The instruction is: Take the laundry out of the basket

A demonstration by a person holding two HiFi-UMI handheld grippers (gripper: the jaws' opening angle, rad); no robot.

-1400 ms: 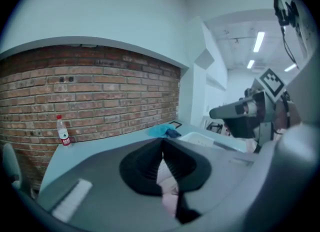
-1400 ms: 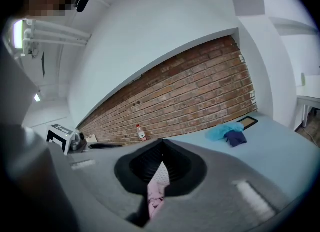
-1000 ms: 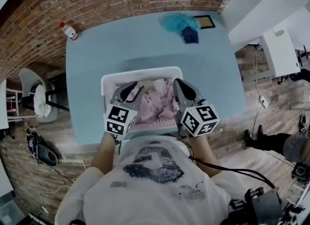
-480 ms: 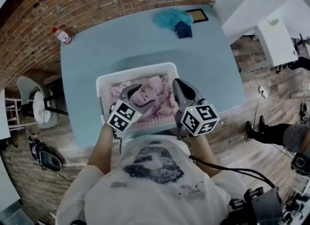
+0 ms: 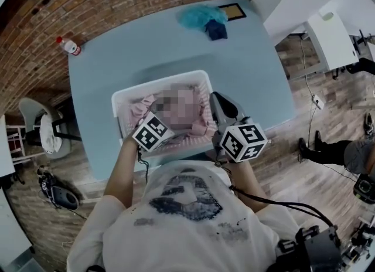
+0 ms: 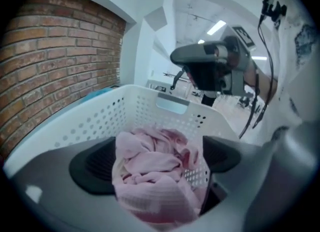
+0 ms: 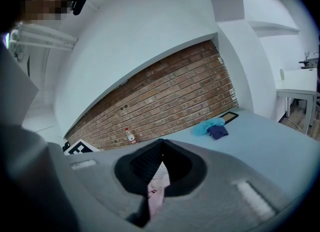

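A white perforated laundry basket [image 5: 120, 98] stands on the light blue table, with pink laundry [image 5: 202, 125] heaped in it. My left gripper [image 5: 167, 121] is down in the basket. Its jaws are opening wide and a bunched pink cloth [image 6: 150, 163] lies between the pads [image 6: 92, 163], not squeezed. My right gripper [image 5: 220, 105] is at the basket's right side. It is shut on a thin fold of pink cloth [image 7: 155, 196] that hangs down from the closed jaws. A mosaic patch hides the middle of the basket in the head view.
The light blue table [image 5: 246, 71] runs back to a brick wall. On its far part are a teal cloth [image 5: 201, 16] with a dark blue one [image 5: 215, 29], a small picture frame [image 5: 233, 12] and a plastic bottle [image 5: 69, 46]. A chair [image 5: 44, 127] stands left of the table.
The left gripper's jaws have spread from nearly shut to wide apart over the pink laundry. The right gripper has stayed shut at the basket's right side.
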